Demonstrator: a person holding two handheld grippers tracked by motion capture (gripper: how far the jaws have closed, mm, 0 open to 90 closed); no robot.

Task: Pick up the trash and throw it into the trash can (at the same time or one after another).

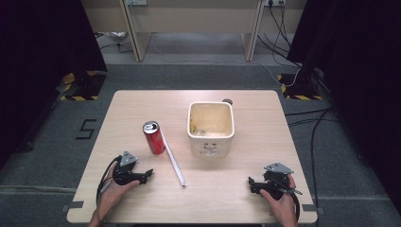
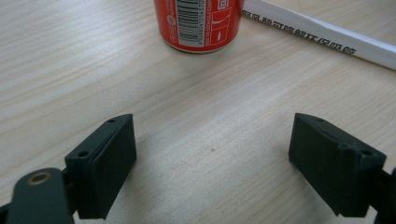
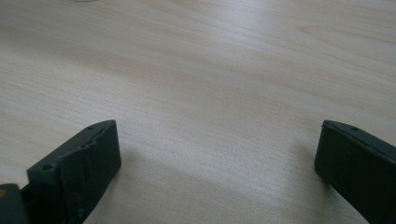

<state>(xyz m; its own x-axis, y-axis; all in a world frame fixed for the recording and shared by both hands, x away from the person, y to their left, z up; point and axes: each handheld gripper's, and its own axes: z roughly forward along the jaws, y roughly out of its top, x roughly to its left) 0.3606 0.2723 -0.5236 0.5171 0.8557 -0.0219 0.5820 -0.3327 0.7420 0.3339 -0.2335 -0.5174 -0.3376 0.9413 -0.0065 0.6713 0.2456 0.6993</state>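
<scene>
- A red can (image 1: 153, 137) is seen standing upright on the tabletop (image 1: 236, 189), just ahead of the left claw (image 1: 147, 174) and slightly to its left; in the left gripper view the can (image 2: 200, 25) sits straight beyond the gap between the two jaws, a little left of the midline.
- The left claw is held spread wide, with nothing between its jaws (bare wood is all that lies in the gap), low over the tabletop and well short of the can.
- A long white wrapped stick (image 1: 173, 161), printed along one side, is laid flat just to the right of the can; its long axis runs from beside the can back toward the near edge, passing to the right of the left claw's tips.
- The right claw (image 1: 250, 182) is likewise spread and empty, low over the tabletop at the far right, well apart from both can and stick.
- A cream square bin (image 1: 211, 128) stands beyond, between the two claws.
- The left claw is judged the nearer to the can by far; a short, straight reach ahead would likely bring the jaws around the can's body, with the stick kept clear on the right.
</scene>
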